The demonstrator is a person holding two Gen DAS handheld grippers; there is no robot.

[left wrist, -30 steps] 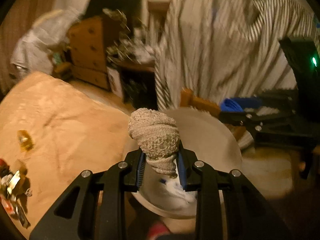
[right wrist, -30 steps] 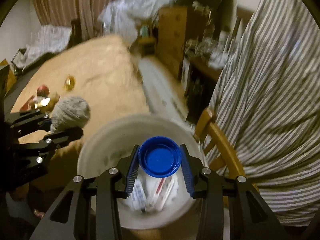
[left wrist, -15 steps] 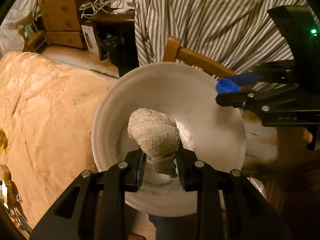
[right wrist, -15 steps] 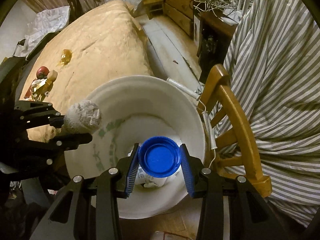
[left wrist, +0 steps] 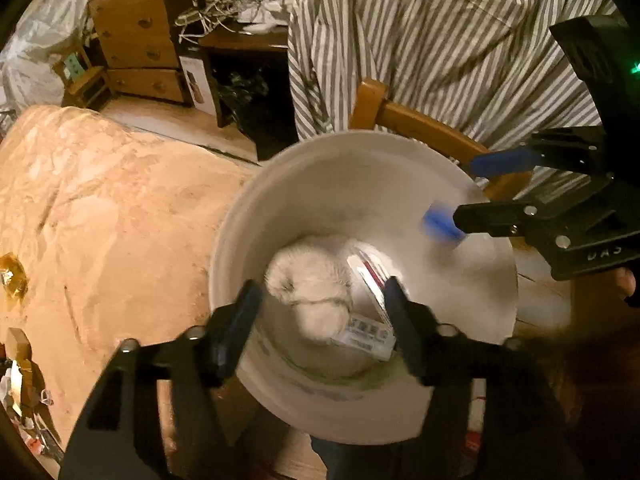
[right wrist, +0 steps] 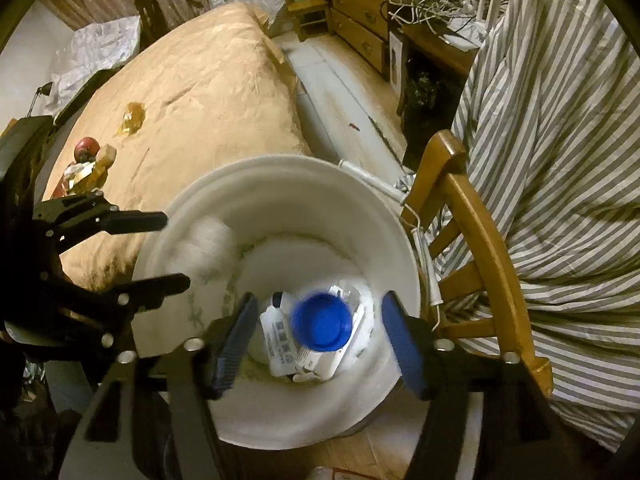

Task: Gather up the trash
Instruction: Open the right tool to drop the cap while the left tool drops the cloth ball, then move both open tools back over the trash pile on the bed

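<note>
Bedside white bin [right wrist: 400,240] w/ both tools spread apart above: left tool [left wrist: 320,312] over wad [left wrist: 316,280], right tool [right wrist: 320,332] over blue cap [right wrist: 322,322].

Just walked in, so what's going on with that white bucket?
A person is collecting trash. Both hand-held grippers hang open over the white bucket. The left hand-held gripper has no hold on the grey wad, and the right hand-held gripper has none on the blue cap; both look blurred, apparently dropping in.
</note>
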